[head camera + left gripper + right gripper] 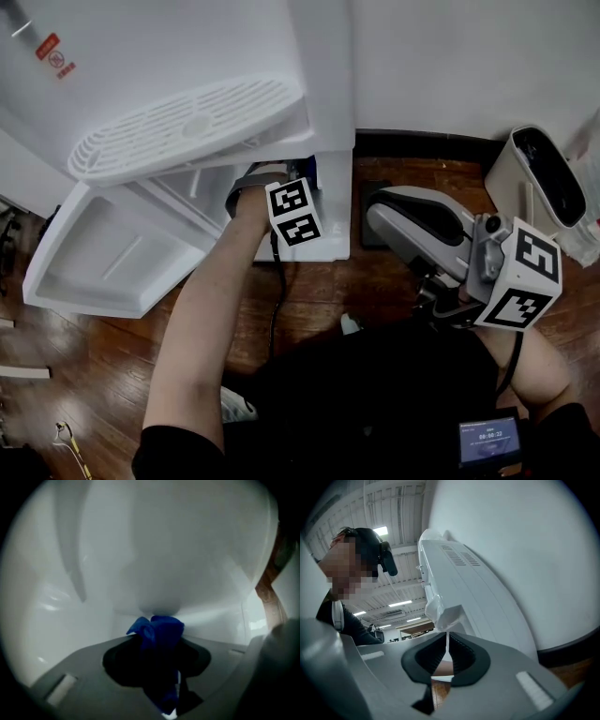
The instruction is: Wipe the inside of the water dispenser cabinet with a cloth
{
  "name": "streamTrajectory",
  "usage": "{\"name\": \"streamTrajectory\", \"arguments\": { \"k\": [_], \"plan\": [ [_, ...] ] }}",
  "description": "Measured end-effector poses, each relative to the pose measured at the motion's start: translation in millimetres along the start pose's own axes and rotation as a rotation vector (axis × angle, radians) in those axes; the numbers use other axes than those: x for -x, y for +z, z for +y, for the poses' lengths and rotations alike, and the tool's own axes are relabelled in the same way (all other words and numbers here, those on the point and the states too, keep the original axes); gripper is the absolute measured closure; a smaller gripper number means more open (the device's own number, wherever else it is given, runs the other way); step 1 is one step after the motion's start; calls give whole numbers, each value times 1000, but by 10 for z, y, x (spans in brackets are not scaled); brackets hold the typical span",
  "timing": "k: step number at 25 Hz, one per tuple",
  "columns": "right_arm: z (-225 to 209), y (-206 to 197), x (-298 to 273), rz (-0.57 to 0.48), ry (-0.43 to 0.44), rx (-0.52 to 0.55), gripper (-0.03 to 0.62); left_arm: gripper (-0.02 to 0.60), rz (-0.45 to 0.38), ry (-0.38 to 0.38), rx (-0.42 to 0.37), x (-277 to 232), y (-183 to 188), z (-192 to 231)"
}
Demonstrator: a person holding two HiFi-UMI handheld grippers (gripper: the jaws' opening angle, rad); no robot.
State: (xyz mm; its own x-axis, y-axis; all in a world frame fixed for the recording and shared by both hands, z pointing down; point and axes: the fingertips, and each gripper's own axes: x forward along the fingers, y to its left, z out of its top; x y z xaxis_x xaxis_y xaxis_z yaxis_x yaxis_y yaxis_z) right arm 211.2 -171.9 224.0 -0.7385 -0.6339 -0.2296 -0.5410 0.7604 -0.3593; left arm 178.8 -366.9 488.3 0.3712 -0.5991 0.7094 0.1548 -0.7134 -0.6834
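The white water dispenser (187,84) stands at the top left, and its lower cabinet door (103,258) hangs open. A bare arm reaches into the cabinet, where only the left gripper's marker cube (298,214) shows at the opening. In the left gripper view, my left gripper (157,641) is shut on a bunched blue cloth (157,629). The cloth's tip sits close against the white inner wall (140,550); whether it touches I cannot tell. My right gripper (446,641) is shut and empty, held off to the right (380,220) outside the cabinet.
A white bin (542,178) stands at the right against the wall. The dispenser's drip grille (183,127) juts out above the cabinet opening. Wooden floor (309,291) lies below, with a cable across it and small items at the lower left.
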Motion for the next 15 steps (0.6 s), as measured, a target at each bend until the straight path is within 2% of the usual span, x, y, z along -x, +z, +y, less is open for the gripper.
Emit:
{"name": "streamTrajectory", "arguments": {
  "k": [3, 7, 9, 13, 15],
  "plan": [
    [-5, 1, 6, -4, -2, -3, 571, 420, -23, -30, 13, 118, 30, -118],
    [-3, 17, 16, -9, -5, 3, 571, 422, -39, -80, -51, 413, 140, -491],
    [7, 20, 9, -9, -3, 10, 571, 422, -48, -128, -64, 582, 155, -700],
    [26, 20, 4, -9, -5, 18, 571, 422, -117, -288, -48, 916, 175, -984],
    [26, 27, 12, -11, -6, 17, 571, 422, -148, -280, -38, 1024, 182, -847]
  ]
}}
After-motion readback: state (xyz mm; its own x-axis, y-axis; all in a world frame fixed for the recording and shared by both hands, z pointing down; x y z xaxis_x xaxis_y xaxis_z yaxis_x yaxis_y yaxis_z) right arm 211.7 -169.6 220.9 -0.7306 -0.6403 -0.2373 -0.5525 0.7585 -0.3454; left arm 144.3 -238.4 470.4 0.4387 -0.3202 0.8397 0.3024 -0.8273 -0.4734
